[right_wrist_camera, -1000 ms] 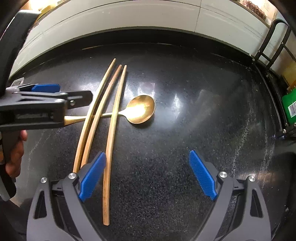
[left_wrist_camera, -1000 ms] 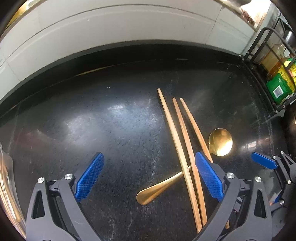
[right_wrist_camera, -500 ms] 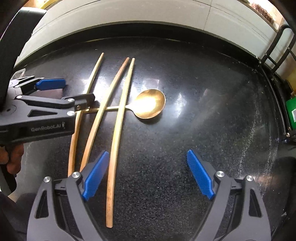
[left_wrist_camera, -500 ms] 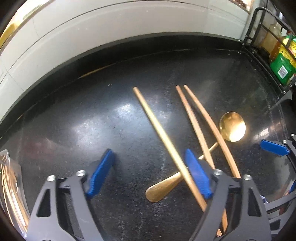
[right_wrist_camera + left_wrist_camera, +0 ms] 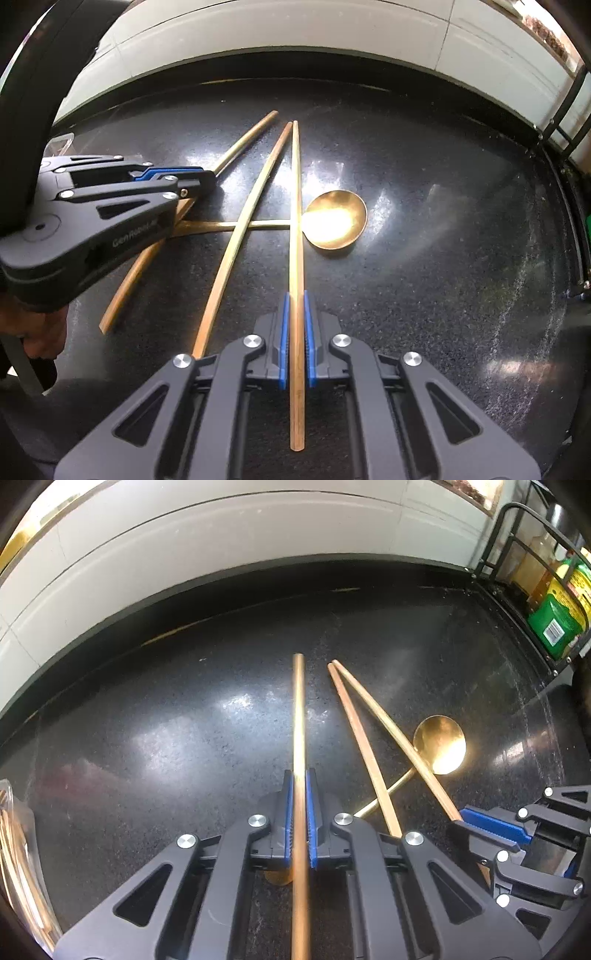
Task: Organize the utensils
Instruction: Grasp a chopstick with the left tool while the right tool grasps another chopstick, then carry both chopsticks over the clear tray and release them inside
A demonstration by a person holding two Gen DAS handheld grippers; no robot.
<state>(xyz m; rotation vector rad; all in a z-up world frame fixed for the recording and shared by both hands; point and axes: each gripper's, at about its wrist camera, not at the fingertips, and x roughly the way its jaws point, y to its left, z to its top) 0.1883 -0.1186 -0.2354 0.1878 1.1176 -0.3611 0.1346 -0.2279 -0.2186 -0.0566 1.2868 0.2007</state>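
On the black tabletop (image 5: 424, 295) each of your tongs has just closed on a chopstick: the left tongs (image 5: 300, 812) clamp the leftmost chopstick (image 5: 299, 716), the right tongs (image 5: 294, 336) the rightmost chopstick (image 5: 295, 206). Between them a third chopstick (image 5: 236, 236) lies across the gold spoon (image 5: 334, 221). Lift both straight up and level, so neither drags the spoon's handle or rolls the loose one.

Three long wooden chopsticks fanned across my gold spoon (image 5: 334, 221), left chopstick (image 5: 300, 738) over its handle end, middle chopstick (image 5: 240, 229) crossing the handle, right chopstick (image 5: 296, 236) beside the bowl
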